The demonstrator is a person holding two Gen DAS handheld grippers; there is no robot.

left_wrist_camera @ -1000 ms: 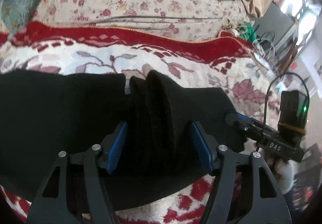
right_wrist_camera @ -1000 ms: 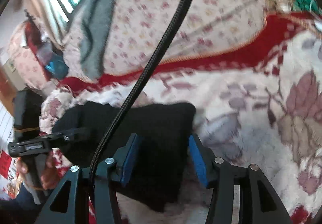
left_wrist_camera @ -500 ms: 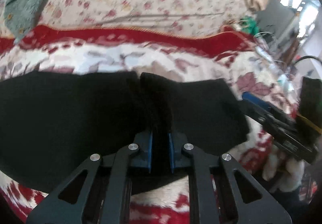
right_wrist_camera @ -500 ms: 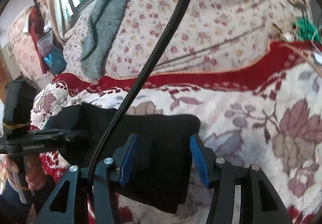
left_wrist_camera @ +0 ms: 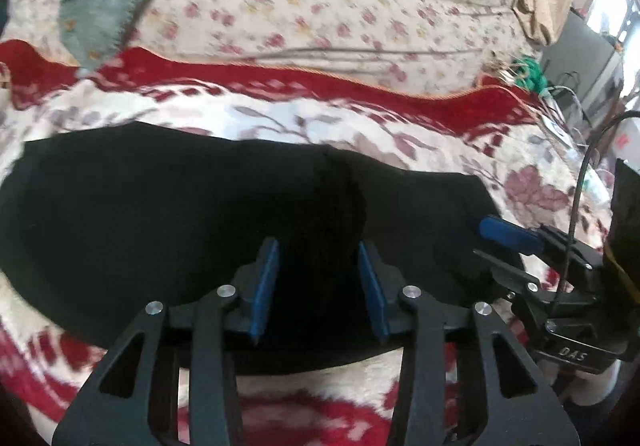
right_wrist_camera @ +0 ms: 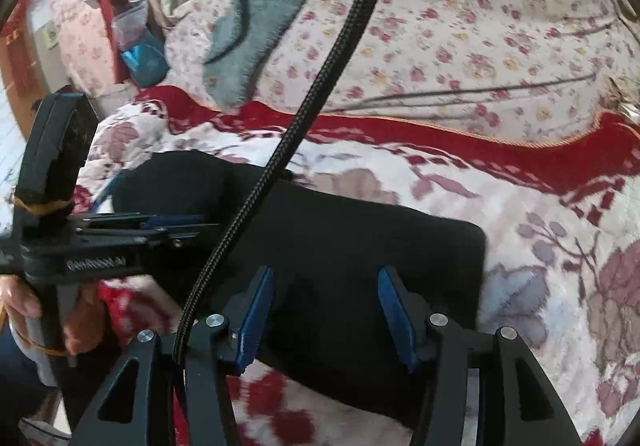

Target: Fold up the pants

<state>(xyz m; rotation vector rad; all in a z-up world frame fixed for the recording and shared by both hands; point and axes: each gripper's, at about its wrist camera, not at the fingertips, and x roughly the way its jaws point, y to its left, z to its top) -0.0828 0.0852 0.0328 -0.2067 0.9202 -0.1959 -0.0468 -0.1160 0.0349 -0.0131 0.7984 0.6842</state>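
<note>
With both the left tongs (left_wrist_camera: 319, 288) and right tongs (right_wrist_camera: 326, 316) parted and gripping nothing, pinch deep into the black pants (left_wrist_camera: 168, 221) on the blanket (left_wrist_camera: 420, 141) before lifting.

I am holding my left claw (left_wrist_camera: 318, 286) low with its two blue-padded fingers (left_wrist_camera: 266, 286) standing apart. I am keeping my right claw (right_wrist_camera: 326, 312) spread wide too, its blue pads (right_wrist_camera: 394, 316) well apart. My bare hand (right_wrist_camera: 24, 310) is wrapping the left claw's handle, seen at the left of the right wrist view.
</note>
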